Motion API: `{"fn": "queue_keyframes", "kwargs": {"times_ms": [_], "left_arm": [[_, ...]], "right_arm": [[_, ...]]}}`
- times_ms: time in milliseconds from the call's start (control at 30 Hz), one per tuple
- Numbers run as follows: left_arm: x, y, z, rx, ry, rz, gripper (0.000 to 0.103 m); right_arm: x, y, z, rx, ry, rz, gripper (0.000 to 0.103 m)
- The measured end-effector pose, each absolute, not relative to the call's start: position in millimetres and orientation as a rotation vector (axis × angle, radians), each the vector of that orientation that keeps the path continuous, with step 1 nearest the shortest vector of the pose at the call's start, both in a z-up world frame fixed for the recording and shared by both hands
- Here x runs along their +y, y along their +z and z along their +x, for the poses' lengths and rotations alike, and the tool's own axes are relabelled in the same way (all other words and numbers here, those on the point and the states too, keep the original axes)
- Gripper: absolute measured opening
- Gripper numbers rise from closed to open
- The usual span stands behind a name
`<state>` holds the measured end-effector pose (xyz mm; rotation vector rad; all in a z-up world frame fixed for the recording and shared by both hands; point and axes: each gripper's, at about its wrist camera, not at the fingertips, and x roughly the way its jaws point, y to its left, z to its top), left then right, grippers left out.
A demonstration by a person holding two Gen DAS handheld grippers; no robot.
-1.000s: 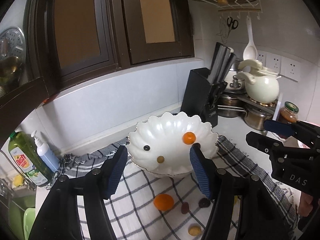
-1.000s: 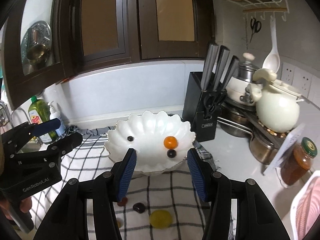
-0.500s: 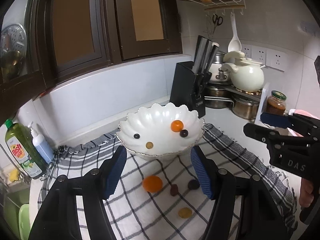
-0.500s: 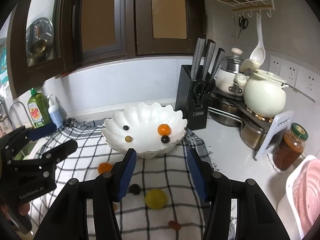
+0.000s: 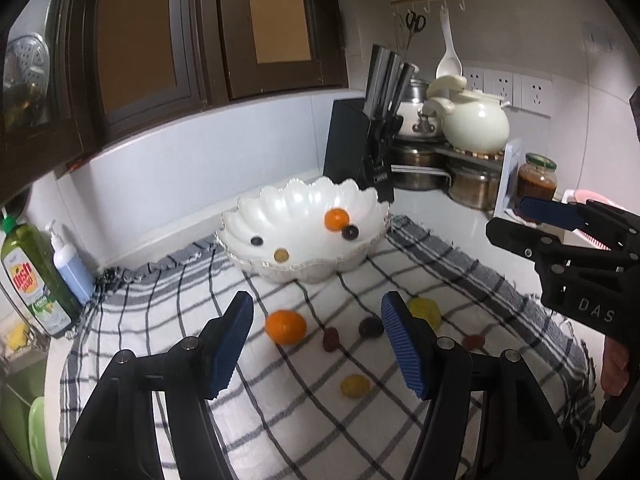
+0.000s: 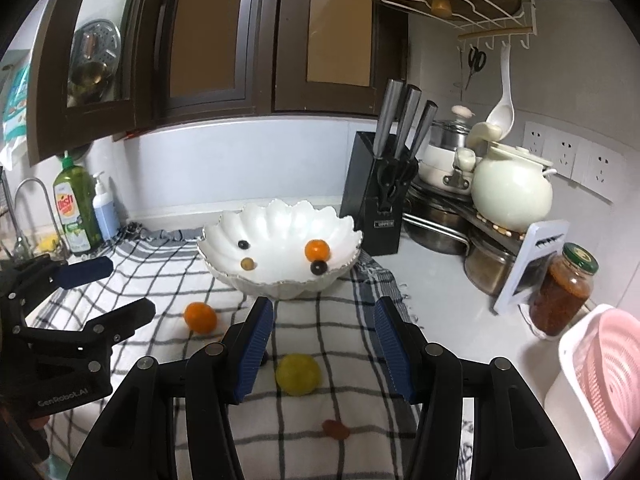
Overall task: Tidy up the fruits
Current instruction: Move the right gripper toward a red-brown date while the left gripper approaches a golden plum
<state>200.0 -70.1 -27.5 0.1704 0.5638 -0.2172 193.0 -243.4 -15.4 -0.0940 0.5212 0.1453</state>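
Observation:
A white scalloped bowl (image 5: 280,208) (image 6: 288,220) stands at the back of a checked cloth and holds a small orange (image 5: 336,219) (image 6: 317,249), two dark berries and a yellowish one. On the cloth lie an orange (image 5: 285,326) (image 6: 200,317), a yellow-green fruit (image 5: 425,309) (image 6: 298,373), dark berries (image 5: 370,327), a reddish one (image 6: 335,429) and a small yellow one (image 5: 354,385). My left gripper (image 5: 316,336) is open above the orange and berries, holding nothing. My right gripper (image 6: 324,340) is open just above the yellow-green fruit, empty.
A black knife block (image 6: 376,192) stands right of the bowl, with pots, a cream kettle (image 6: 512,188) and a jar (image 6: 564,292) beyond. A pink basket (image 6: 608,376) sits far right. Soap bottles (image 5: 28,276) and a sink are at the left.
Both grippers have drawn back from the bowl and sunk lower, so more of the cloth and the loose fruit shows. Their jaws have kept the same width.

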Motion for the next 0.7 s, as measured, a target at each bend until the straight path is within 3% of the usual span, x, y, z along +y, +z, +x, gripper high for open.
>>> {"fn": "queue_keyframes", "kwargs": {"times_ms": [700], "left_arm": [[-83.8, -86.6, 201.9, 0.693, -0.243, 0.191, 0.066]], "right_arm": [[-255.8, -83.9, 188.7, 0.692, 0.132, -0.032, 0.054]]}}
